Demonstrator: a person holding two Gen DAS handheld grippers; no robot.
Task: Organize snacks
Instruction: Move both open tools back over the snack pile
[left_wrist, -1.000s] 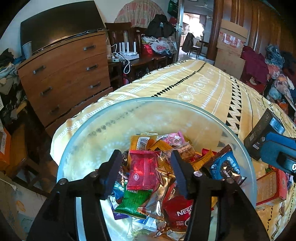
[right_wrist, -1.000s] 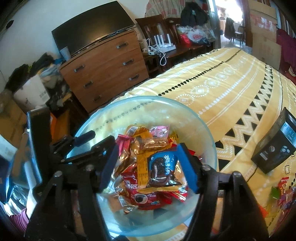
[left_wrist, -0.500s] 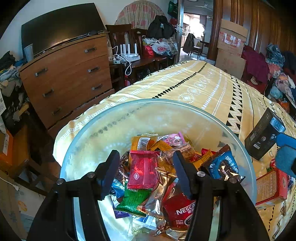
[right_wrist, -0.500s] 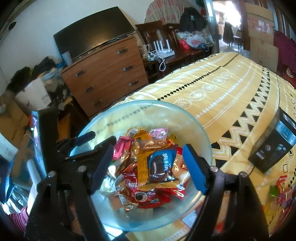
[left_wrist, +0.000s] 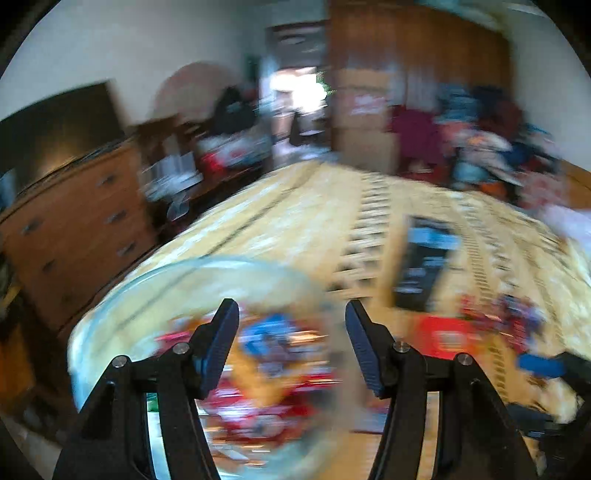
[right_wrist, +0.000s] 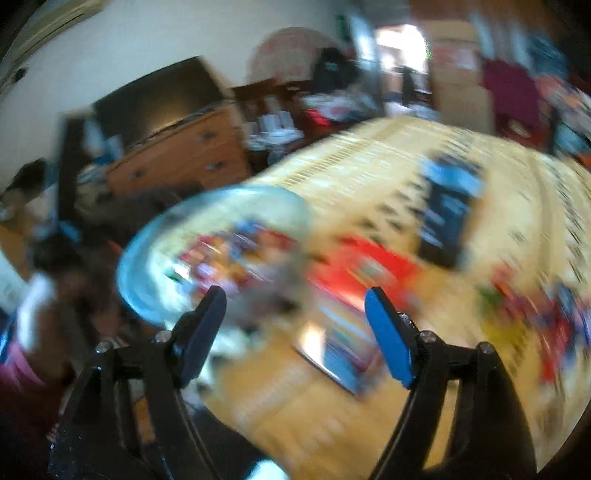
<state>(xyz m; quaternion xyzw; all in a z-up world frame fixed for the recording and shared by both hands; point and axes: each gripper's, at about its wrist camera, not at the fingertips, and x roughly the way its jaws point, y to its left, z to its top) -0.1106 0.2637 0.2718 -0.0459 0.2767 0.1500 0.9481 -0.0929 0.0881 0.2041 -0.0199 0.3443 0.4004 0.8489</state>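
Observation:
Both views are motion-blurred. A clear glass bowl (left_wrist: 155, 291) full of wrapped snacks (left_wrist: 273, 354) sits at the near left corner of the yellow patterned table. It also shows in the right wrist view (right_wrist: 155, 236). My left gripper (left_wrist: 291, 328) is open and empty, above the bowl's right side. My right gripper (right_wrist: 295, 314) is open and empty, right of the bowl, over a red box (right_wrist: 369, 266). Loose snacks (right_wrist: 535, 317) lie at the table's right.
A black and blue box (left_wrist: 424, 258) stands on the table beyond the red box (left_wrist: 450, 336); it also shows in the right wrist view (right_wrist: 447, 210). A wooden dresser (left_wrist: 74, 229) stands left of the table. Cluttered furniture fills the back.
Both grippers have lifted away from the bowl and swung right, quickly. The right jaws have opened wider. The Oreo packet between them a second ago lies out of their grasp.

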